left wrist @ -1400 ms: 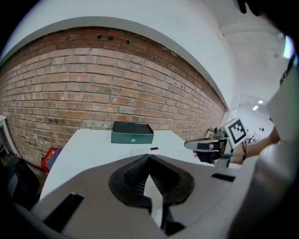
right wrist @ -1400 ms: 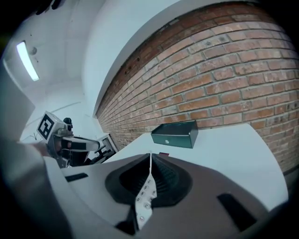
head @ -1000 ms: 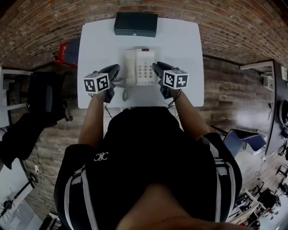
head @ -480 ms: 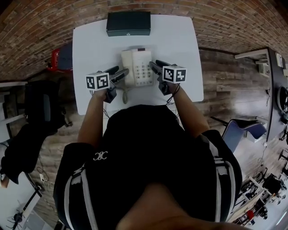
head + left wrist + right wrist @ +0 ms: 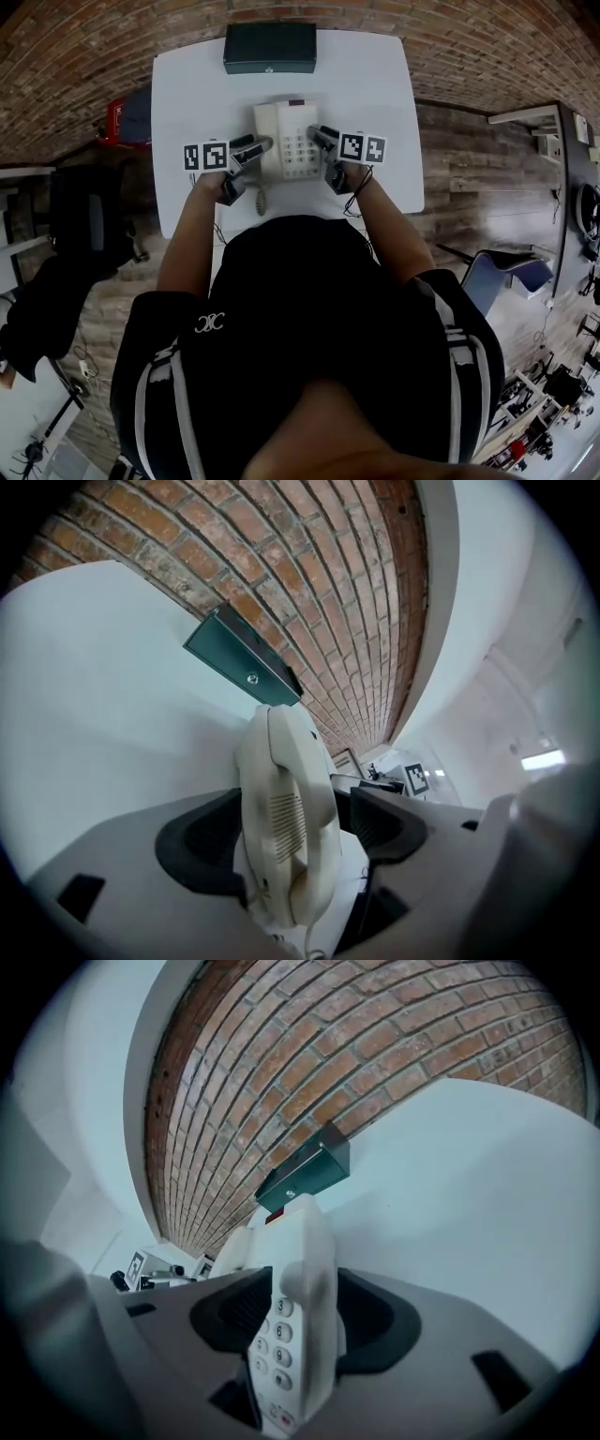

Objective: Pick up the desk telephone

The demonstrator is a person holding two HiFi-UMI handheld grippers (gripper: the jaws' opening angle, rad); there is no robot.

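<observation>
The cream desk telephone (image 5: 289, 141) sits in the middle of the white table (image 5: 187, 94), with its handset on the left and its keypad on the right. My left gripper (image 5: 258, 147) is at its left side. The jaws are opening, and in the left gripper view the handset (image 5: 286, 808) stands between the dark pads (image 5: 192, 846) with a gap on each side. My right gripper (image 5: 322, 138) is at the phone's right side, jaws opening. In the right gripper view the keypad edge (image 5: 292, 1316) lies between them, unpressed.
A dark green box (image 5: 270, 47) lies at the table's far edge behind the phone. The phone's cord (image 5: 261, 199) trails toward the near edge. A black chair (image 5: 84, 216) stands left of the table and a blue chair (image 5: 511, 281) to the right.
Both grippers have sunk toward the table and closed in on the phone's sides. Their jaws have opened and now straddle the handset and the keypad edge.
</observation>
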